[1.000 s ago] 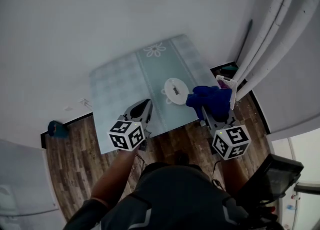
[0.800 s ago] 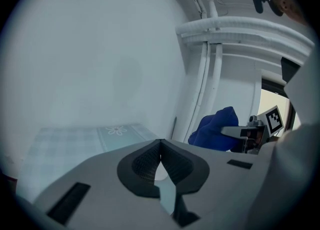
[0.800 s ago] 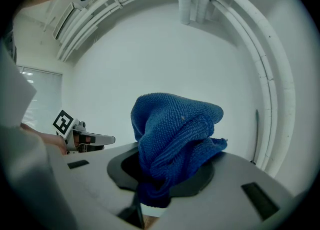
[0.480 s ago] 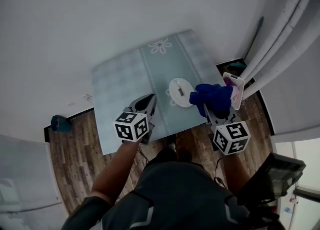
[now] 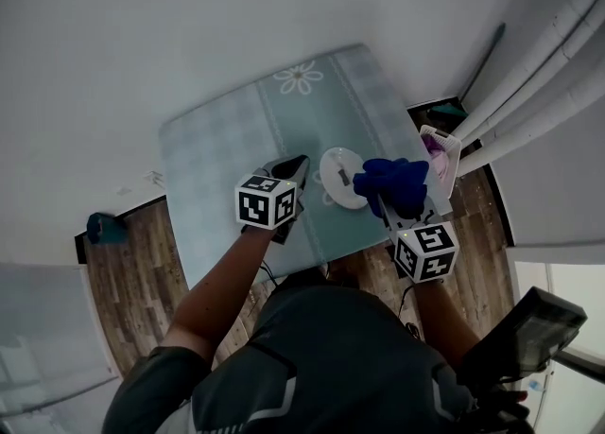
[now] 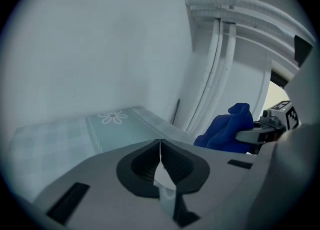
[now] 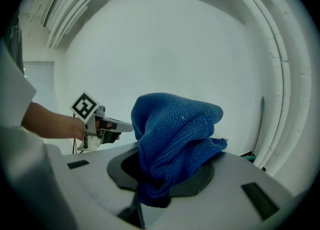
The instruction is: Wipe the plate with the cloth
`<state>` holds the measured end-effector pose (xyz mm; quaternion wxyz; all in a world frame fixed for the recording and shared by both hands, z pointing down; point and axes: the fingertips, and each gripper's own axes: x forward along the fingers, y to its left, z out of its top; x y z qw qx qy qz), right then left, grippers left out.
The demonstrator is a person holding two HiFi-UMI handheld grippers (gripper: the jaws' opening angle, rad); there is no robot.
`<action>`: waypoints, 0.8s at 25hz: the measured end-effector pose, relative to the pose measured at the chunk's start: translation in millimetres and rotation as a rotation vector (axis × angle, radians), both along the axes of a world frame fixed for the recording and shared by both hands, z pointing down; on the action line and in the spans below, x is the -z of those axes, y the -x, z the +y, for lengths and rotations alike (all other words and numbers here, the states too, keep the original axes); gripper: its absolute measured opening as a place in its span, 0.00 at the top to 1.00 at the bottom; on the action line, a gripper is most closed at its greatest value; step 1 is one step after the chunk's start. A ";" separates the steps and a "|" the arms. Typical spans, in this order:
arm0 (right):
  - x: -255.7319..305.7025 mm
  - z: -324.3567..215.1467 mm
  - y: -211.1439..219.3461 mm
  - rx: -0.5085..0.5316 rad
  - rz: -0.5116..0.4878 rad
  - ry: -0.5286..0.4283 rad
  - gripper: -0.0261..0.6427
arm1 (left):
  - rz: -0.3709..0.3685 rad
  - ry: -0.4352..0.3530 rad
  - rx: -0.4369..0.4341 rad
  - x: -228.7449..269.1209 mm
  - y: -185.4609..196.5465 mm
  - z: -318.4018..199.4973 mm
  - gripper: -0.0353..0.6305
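plate [image 5: 338, 177]: on the bench [image 5: 217, 148], toward its near right corner, between the two grippers
left gripper [image 5: 295, 167]: above the bench, just left of the plate
cloth [image 5: 392, 184]: in the right gripper [image 5: 386, 203], at the plate's right edge

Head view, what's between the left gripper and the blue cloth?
The white plate lies between the left gripper and the blue cloth; the head view shows it.

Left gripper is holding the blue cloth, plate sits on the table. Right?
No. The right gripper holds the cloth, as the right gripper view shows; the left gripper is shut on nothing. The plate does sit on the table.
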<state>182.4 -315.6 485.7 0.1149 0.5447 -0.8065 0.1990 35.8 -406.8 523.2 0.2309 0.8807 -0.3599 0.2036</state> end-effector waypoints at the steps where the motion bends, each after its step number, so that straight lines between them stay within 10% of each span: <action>1: -6.6 -2.7 2.6 0.008 0.006 0.014 0.81 | -0.006 0.020 -0.010 -9.7 -2.4 -6.1 0.93; 20: -111.1 -106.3 106.2 0.287 0.188 0.184 0.81 | 0.034 0.198 0.073 -85.3 42.9 -11.9 0.93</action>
